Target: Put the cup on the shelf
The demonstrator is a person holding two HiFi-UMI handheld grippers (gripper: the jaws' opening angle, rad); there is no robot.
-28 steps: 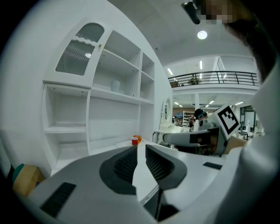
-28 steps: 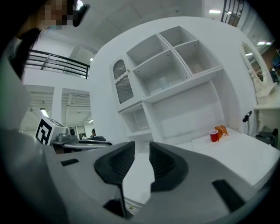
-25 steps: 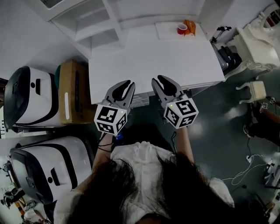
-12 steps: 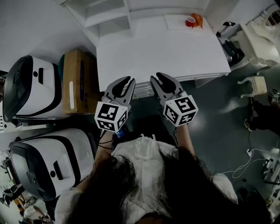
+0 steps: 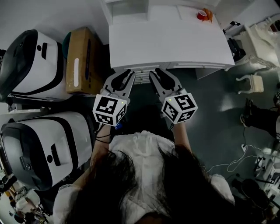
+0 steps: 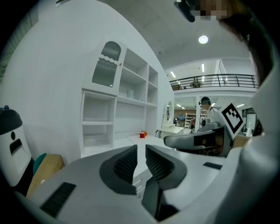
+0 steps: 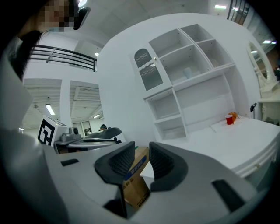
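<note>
Red cup [image 5: 201, 15] upright on the table [image 5: 175, 43], at its far right corner, just beside an orange thing [image 5: 209, 13]. Well apart from both grippers, with the whole table top between.

Shelf [image 5: 127, 6] at the table's far left, rising along its back edge in white open compartments.

Left gripper [image 5: 124, 74] just short of the table's near edge, over the dark floor, tips pointing at that edge. Jaws only a narrow slit apart, ribbed pads not meeting, nothing gripped. Through the slit, only the white table top.

Right gripper [image 5: 156, 72] just beside it, likewise short of the table's near edge, tips toward it. Jaws also a narrow slit apart, pads not touching, nothing held. Through this slit, a far-off brown box [image 5: 81, 61], not between the pads.

Box on the floor by the table's left side, close against it. Two white machines [image 5: 26, 65] with black fronts beyond the box, farther out from the table's left side.

Person [image 5: 144, 183] in a white top, dark hair falling forward, standing back from the table's near edge.
</note>
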